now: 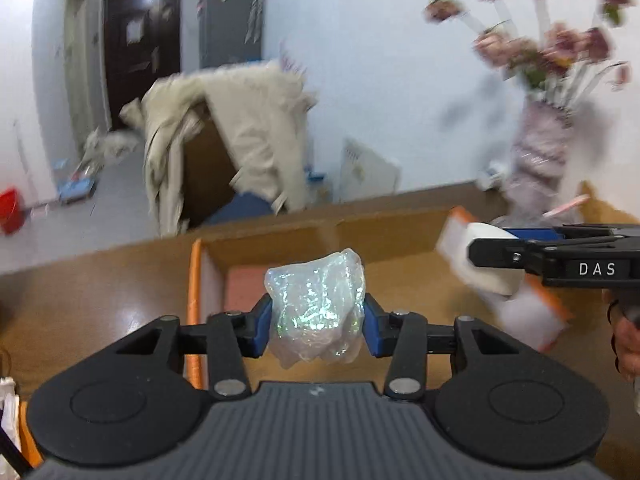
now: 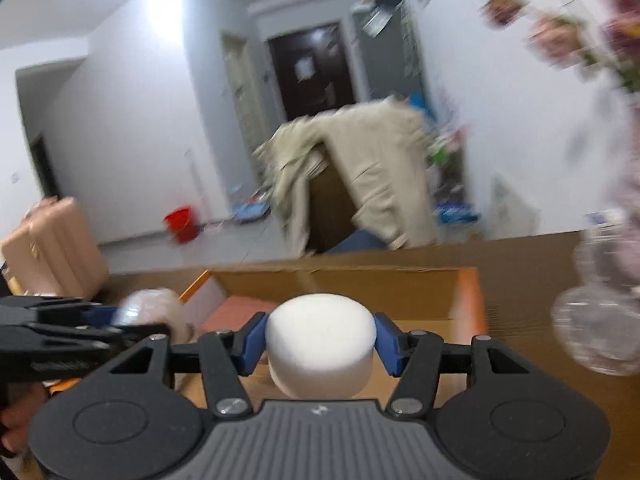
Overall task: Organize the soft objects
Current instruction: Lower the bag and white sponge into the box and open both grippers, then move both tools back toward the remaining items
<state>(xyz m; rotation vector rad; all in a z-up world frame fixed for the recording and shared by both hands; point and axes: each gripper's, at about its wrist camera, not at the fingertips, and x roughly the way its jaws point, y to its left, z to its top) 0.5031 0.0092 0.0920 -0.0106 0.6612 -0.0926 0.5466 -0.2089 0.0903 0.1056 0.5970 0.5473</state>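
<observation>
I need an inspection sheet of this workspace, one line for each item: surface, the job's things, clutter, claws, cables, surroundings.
Surface: brown wooden table, glossy.
Job's things: crumpled iridescent plastic wrap ball and white foam cylinder, each held above the open cardboard box with orange flaps; a pink item lies inside the box.
Clutter: clear plastic bottle and vase of pink flowers on the table.
Claws: left claw shut on the wrap ball; right claw shut on the foam cylinder.
Cables: nothing seen.
Surroundings: beige coat draped over furniture, red bucket, pink suitcase, dark door.
</observation>
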